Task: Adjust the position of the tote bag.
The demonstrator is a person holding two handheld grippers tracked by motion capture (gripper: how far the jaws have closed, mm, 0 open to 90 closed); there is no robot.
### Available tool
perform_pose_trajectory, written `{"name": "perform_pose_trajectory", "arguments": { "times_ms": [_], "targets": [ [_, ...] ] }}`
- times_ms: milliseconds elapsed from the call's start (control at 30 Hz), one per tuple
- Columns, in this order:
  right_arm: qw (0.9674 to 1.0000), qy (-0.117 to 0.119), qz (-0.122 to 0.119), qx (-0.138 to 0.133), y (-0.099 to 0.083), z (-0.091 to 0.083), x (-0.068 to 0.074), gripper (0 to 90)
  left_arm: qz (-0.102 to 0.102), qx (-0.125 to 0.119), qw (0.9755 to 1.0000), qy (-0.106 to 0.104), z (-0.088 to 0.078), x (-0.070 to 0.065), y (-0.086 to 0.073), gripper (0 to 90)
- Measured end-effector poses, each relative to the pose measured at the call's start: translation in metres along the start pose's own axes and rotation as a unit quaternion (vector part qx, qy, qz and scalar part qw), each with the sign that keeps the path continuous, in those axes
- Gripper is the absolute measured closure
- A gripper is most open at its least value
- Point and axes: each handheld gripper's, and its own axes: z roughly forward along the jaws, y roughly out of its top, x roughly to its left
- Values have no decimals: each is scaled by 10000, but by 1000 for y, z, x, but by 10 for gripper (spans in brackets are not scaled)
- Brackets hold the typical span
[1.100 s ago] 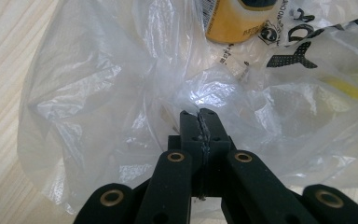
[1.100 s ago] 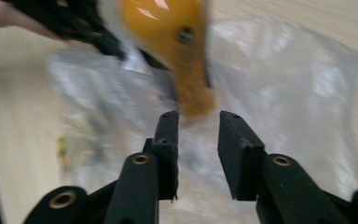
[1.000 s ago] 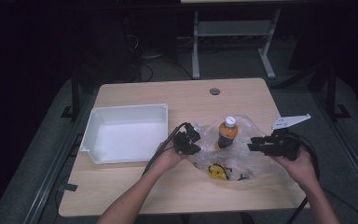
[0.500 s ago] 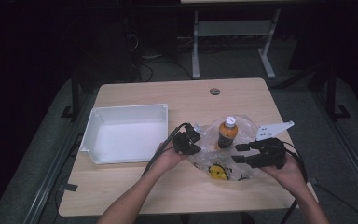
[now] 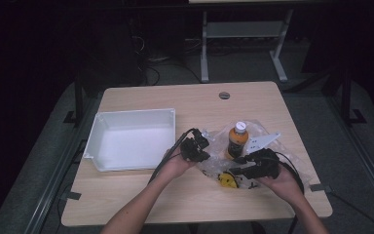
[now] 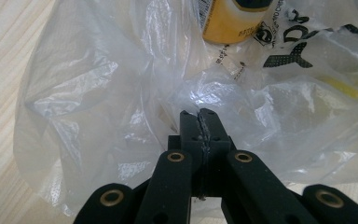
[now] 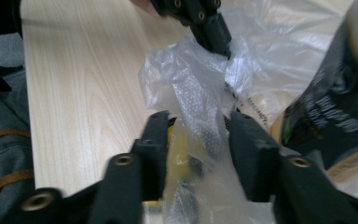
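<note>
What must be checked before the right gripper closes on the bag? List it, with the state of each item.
1. Left gripper shut on the plastic bag: ok, its jaws are pinched together on a fold of film.
2. Right gripper lined up on the bag: ok, a strip of film stands between its jaws, which have just been closing.
3. Right pads pressing the film: not ok, gaps still show on both sides.
4. Orange bottle upright inside the bag: ok.
5. Bottle clear of the right jaws: cannot tell, it sits very close beside one of them.
6. White tray empty and within reach: ok.
</note>
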Motion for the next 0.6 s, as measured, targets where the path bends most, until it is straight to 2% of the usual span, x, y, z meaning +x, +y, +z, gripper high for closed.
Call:
{"name": "perform_pose_trajectory", "arguments": {
  "times_ms": [67,200,300,600],
  "targets": [
    [9999,19,2,120,-1,5,1,720,-19,-19,10000,8,0,0,0,900],
    [9997,117,16,218,-4,10,1,844,-24,-23,10000,13,0,1,-1,900],
    [9994,162,53,307,-10,14,0,881,2,-8,10000,25,-1,1,-2,900],
    [9984,255,306,393,-27,16,-4,892,-38,-47,10000,63,-1,3,-3,900]
  ]
}}
